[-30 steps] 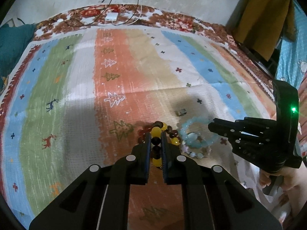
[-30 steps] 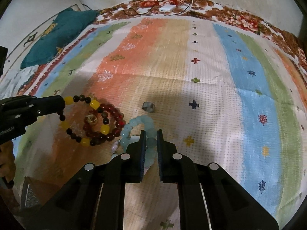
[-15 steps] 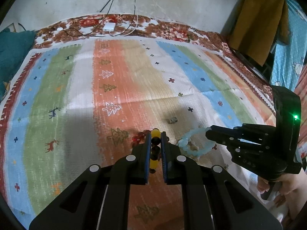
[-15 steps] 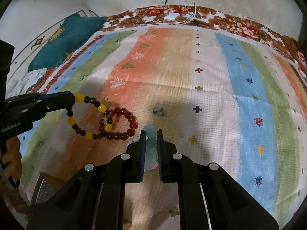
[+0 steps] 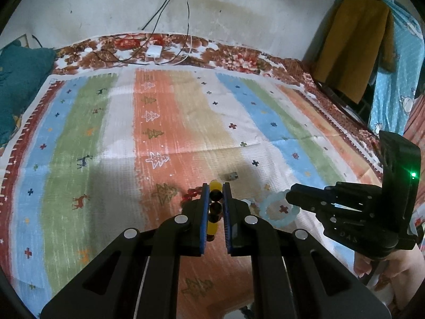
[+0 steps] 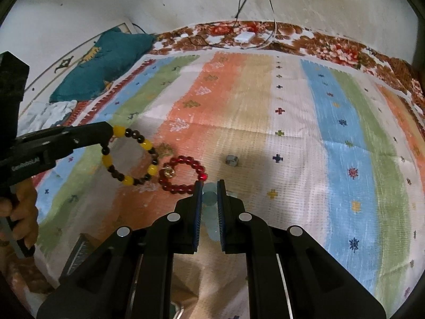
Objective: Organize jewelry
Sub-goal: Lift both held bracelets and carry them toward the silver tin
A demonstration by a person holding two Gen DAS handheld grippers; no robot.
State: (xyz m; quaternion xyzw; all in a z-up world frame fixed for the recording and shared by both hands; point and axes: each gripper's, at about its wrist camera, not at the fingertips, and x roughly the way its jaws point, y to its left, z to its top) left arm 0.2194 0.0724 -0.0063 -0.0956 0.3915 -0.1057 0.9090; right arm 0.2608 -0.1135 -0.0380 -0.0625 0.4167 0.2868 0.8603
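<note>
Bracelets first: the yellow-and-dark bead bracelet [image 6: 130,156] hangs from my left gripper [image 5: 213,199], jaws closed tight on a few beads at lower centre of the left view; in the right view its loop dangles at left of centre, clear of the cloth. The pale blue bracelet [image 5: 276,208] is pinched the same way in my right gripper [image 6: 209,195], low centre of its own view.

Risk, as I judge it: each grip is on round beads only, so a jolt could roll them out and drop a strand back onto the striped blanket [image 6: 305,159].

Just beyond the fingertips the red bead bracelet [image 6: 183,174] lies flat; the dangling yellow loop sits close beside it and could snag or drag it.

Further up, the small metal ring [image 6: 232,160] rests alone, easy to knock away or lose in the weave.
</note>
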